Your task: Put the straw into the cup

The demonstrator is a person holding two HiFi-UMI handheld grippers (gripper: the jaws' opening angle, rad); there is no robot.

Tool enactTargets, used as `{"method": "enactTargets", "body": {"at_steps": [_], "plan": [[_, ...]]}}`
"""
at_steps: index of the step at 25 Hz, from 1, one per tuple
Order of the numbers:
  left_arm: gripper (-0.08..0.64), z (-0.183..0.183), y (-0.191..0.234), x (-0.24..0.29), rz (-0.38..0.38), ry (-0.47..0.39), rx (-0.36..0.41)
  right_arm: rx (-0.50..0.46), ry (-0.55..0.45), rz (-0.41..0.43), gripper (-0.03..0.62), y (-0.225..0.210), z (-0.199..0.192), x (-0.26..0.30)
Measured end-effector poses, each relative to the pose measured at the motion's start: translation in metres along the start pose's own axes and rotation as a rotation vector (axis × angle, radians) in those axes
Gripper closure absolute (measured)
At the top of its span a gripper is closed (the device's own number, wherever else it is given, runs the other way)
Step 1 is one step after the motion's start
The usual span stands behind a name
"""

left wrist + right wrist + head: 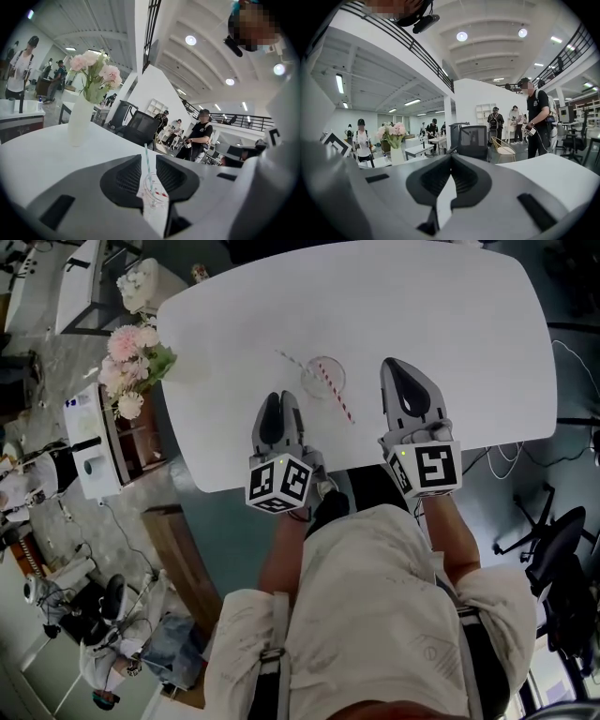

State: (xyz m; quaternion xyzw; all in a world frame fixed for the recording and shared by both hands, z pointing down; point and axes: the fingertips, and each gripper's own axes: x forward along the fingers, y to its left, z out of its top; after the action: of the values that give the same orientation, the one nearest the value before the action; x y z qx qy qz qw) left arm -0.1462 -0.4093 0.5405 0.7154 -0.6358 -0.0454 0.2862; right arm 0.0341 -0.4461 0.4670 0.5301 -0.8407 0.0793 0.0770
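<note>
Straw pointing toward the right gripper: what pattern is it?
Red and white stripes on the straw, clearest in the head view.

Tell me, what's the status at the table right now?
Left gripper jaws narrowly apart, empty; right gripper shut, empty. Teal straw stands in the cup; red straw slants past its rim. Nothing between grippers and cup.

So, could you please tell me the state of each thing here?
Cup: upright, teal straw in it.
Teal straw: standing in cup.
Red straw: by cup; in or out unclear.
Left tongs: slightly apart, empty.
Right tongs: shut, empty.
Vase: upright, holding flowers.
</note>
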Motion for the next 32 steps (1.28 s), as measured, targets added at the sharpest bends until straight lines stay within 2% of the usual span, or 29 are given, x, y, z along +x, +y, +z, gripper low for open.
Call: {"method": "enactTargets", "body": {"at_steps": [9, 14, 17, 22, 25, 32], "plan": [[0.48, 0.001, 0.0, -0.071, -0.022, -0.019, 0.039, -0.027, -0.043, -0.037, 0.591, 0.039, 0.015, -0.065], [0.48, 0.005, 0.002, -0.112, -0.032, -0.029, 0.1, -0.051, -0.067, -0.067, 0.591, 0.062, 0.021, -0.103], [0.482, 0.011, 0.002, -0.138, -0.045, -0.041, 0.104, -0.068, -0.084, -0.099, 0.591, 0.072, 0.026, -0.126], [0.48, 0.027, -0.004, -0.176, -0.06, -0.071, 0.16, -0.089, -0.134, -0.154, 0.591, 0.082, 0.042, -0.162], [0.482, 0.043, -0.013, -0.192, -0.075, -0.115, 0.222, -0.098, -0.168, -0.179, 0.591, 0.087, 0.049, -0.18], [0.482, 0.088, -0.05, -0.24, -0.121, -0.273, 0.456, -0.107, -0.225, -0.19, 0.591, 0.107, 0.065, -0.22]]}}
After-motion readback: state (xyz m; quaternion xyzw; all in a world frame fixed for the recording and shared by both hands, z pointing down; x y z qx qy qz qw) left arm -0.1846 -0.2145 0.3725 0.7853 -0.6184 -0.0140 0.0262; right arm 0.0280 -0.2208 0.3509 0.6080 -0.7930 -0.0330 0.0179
